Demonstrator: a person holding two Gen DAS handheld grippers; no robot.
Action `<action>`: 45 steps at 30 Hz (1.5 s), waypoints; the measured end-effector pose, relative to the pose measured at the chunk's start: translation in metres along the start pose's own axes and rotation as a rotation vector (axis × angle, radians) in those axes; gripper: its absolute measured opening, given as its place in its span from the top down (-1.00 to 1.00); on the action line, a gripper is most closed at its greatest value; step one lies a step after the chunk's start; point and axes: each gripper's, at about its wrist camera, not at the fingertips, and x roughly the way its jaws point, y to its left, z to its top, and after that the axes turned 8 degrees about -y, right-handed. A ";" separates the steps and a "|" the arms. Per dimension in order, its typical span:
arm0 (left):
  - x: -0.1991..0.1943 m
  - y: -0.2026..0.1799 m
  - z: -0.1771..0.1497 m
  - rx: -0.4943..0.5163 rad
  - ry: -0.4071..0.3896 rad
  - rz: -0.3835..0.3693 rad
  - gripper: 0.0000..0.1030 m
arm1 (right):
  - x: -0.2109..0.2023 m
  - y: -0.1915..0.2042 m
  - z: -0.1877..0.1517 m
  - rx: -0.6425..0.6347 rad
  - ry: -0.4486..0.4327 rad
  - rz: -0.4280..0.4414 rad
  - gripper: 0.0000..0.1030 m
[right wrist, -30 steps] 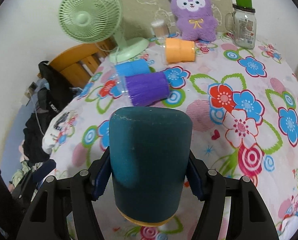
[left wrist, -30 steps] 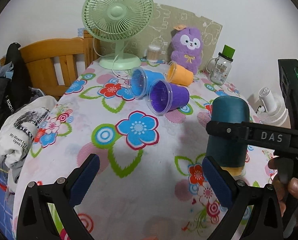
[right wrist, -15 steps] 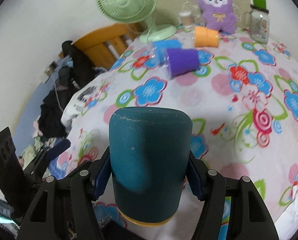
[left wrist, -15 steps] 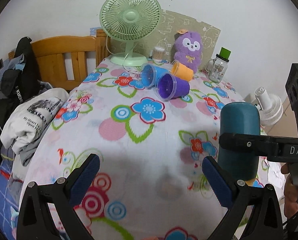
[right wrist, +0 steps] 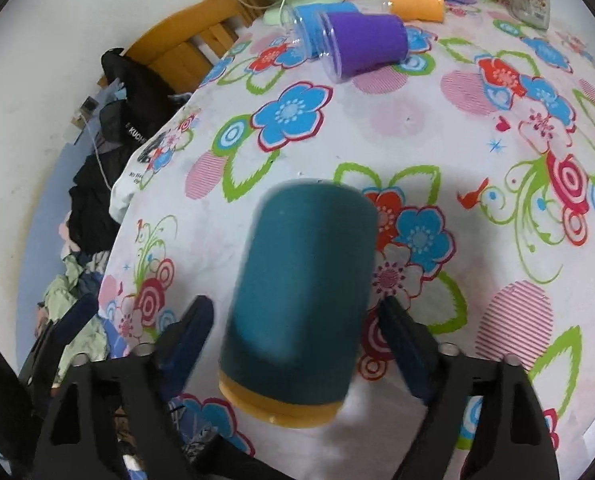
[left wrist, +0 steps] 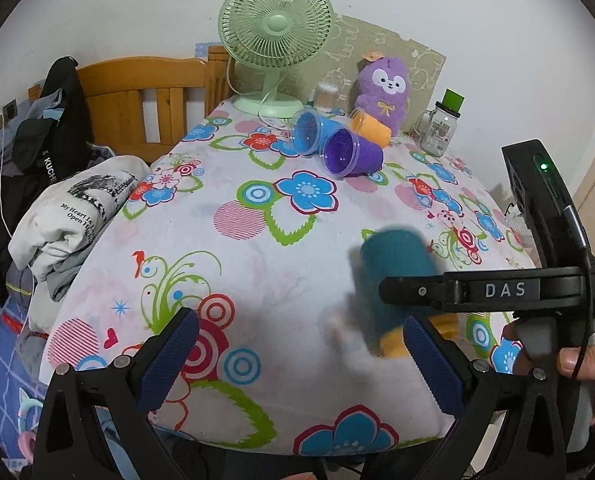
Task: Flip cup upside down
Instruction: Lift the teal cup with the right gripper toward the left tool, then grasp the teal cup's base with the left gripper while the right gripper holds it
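Teal cup (right wrist: pixel 301 300), inverted with its yellow rim down, stands blurred between the right gripper's (right wrist: pixel 297 320) spread jaws; flip apparently complete, left gripper (left wrist: pixel 297 344) wide, empty.

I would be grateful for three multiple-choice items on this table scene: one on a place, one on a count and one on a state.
1. Where does the purple plush toy sit?
A. At the far end of the floral-clothed table, right of the green desk fan
B. On the wooden chair
C. Inside a cup

2. How many plastic cups lie on their sides at the far end?
A. One
B. Three
C. Five

3. How is the dark teal cup with the orange band oriented?
A. Flat on its side
B. Orange band up
C. Orange band down, closed end up

Answers: 1 A, it sits beyond the cups beside the fan. 2 B, the blue cup, purple cup and orange cup. 3 C, the band is at its bottom in both views.
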 end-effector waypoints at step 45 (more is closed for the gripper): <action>0.141 -0.102 0.043 0.169 0.342 -0.008 -0.99 | -0.089 -0.113 -0.038 0.183 -0.171 -0.001 -0.76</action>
